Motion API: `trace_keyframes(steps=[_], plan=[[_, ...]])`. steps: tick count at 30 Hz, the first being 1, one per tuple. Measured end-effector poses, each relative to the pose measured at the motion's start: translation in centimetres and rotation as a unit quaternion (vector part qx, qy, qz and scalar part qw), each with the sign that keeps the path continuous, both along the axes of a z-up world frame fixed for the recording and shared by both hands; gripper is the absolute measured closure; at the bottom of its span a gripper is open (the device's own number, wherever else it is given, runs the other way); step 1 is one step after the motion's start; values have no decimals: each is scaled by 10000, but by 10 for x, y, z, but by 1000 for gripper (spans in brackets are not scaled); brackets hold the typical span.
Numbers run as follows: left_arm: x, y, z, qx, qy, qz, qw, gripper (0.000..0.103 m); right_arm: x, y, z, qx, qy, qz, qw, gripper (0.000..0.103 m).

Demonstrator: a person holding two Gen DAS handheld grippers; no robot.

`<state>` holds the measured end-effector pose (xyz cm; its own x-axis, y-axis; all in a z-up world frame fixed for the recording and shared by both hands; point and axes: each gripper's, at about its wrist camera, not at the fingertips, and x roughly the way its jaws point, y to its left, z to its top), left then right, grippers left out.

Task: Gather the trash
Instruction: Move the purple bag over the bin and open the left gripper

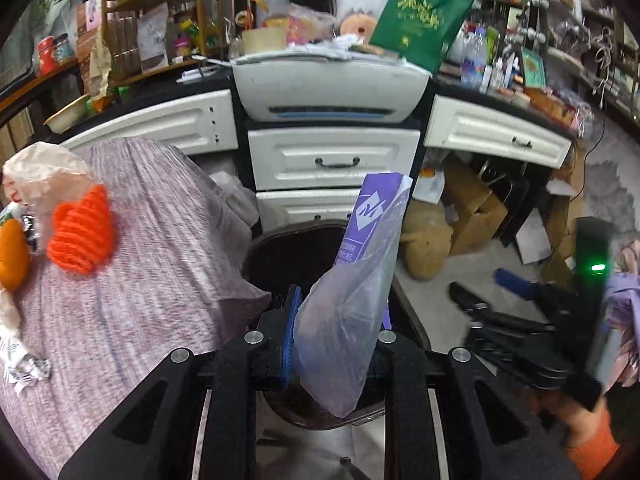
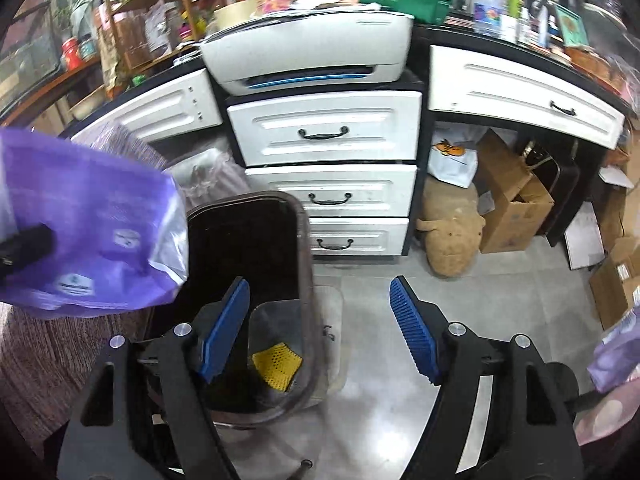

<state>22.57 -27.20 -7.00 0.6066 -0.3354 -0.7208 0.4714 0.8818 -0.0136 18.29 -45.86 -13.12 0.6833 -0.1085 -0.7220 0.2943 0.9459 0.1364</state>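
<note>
1. left gripper [image 1: 334, 344] is clamped on a purple and clear plastic bag [image 1: 352, 280], blue pads squeezing it near the bottom so the printed purple end sticks up past the fingertips.
2. that bag hangs right over the dark trash bin [image 1: 292, 248], which sits on the floor at the foot of the white drawer unit [image 1: 334, 160].
3. right gripper [image 2: 320, 328] has let go, jaws spread wide with nothing between the blue pads [image 2: 414, 336]. only floor and the bin's right rim show through the gap.
4. from the right wrist view the trash bin [image 2: 296, 216] is mostly under the left finger, and you can see a yellow mesh thing [image 2: 278, 364] lying in a clear wrapper down inside it.
5. same view, the plastic bag [image 2: 92, 232] fills the left edge, blurry, just above and left of the bin's rim.
6. left of the bin is a surface with a pinkish knit cover [image 1: 132, 280]. near its left edge there's an orange knitted piece [image 1: 82, 232] and a thin pale plastic bag [image 1: 44, 176], and a crumpled white wrapper [image 1: 28, 368] closer to the camera.
7. a printer [image 1: 332, 84] sits on top of the drawer unit, and a tan plush toy [image 2: 450, 232] lies on the floor to the right of the drawers.
8. in the left wrist view the right gripper [image 1: 520, 312] shows at the right edge, blurred, held by a hand [image 1: 568, 412] in an orange sleeve.
</note>
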Motion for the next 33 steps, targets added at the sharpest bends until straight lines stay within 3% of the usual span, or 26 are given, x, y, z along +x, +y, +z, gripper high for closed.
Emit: trace_keyframes(steps=[10,12,14,18,23,30,33], plan=[[10,-33,-38,727,276,-182,9968,77,-13,-17,2,97,-9,-252,9996,30],[12,-37,-46,776,402,-211,9960,65,-16,-21,3,126,-18,-318,9994,30],[11,-42,-51,843,453,-300,9950,31,-18,-24,3,170,-24,-381,9991,30],[0,-49,-58,985,300,-526,9933,13,-21,-31,4,204,-26,-475,9987,30],[-17,-51,-57,1098,161,-760,9909,11,-23,-39,5,260,-43,-613,9978,28],[-47,-34,-29,540,104,-881,9946,9,-23,-39,5,327,-43,-621,9975,28],[-61,-24,-13,326,33,-933,9951,8,-23,-29,9,332,-82,-506,9981,22]])
